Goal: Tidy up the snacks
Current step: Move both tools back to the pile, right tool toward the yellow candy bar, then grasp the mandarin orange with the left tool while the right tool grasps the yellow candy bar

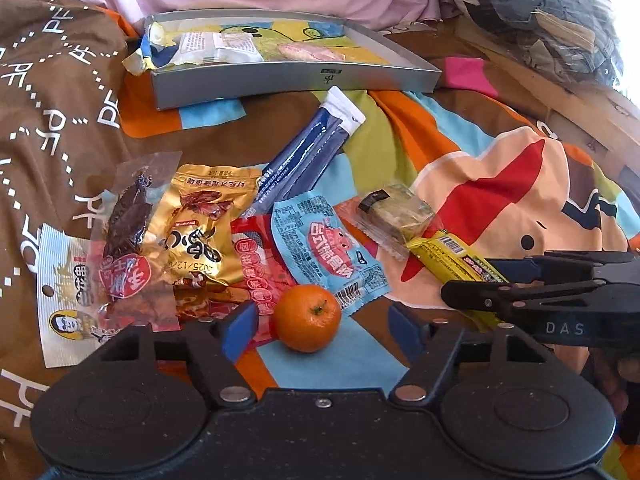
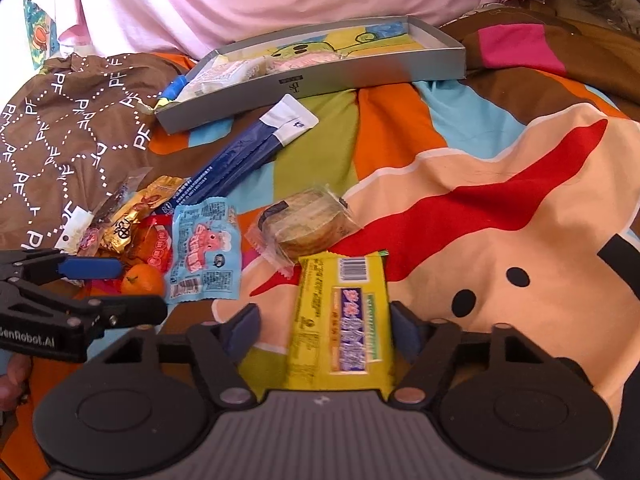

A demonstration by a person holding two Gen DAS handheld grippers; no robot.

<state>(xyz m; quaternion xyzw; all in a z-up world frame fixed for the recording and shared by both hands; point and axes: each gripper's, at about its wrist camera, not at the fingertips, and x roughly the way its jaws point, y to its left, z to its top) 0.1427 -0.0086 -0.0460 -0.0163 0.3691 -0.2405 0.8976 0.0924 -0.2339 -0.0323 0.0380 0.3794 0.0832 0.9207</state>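
A small orange mandarin (image 1: 307, 317) lies on the bedspread between the fingers of my open left gripper (image 1: 322, 330), untouched by the pads. A yellow snack bar (image 2: 342, 320) lies between the fingers of my open right gripper (image 2: 324, 334); the right pad is close to its edge. A grey tray (image 1: 280, 76) at the back holds two wrapped snacks. In front lie a blue stick pack (image 1: 304, 152), a light blue packet (image 1: 332, 248), a clear-wrapped biscuit (image 1: 396, 212), a gold packet (image 1: 204, 224) and a red packet (image 1: 256, 264).
A brown printed cloth (image 1: 52, 120) lies bunched at the left. A pink cloth (image 2: 260, 0) hangs behind the tray. A wooden edge (image 1: 560, 92) runs along the far right. The right gripper (image 1: 560, 300) reaches in beside the left one.
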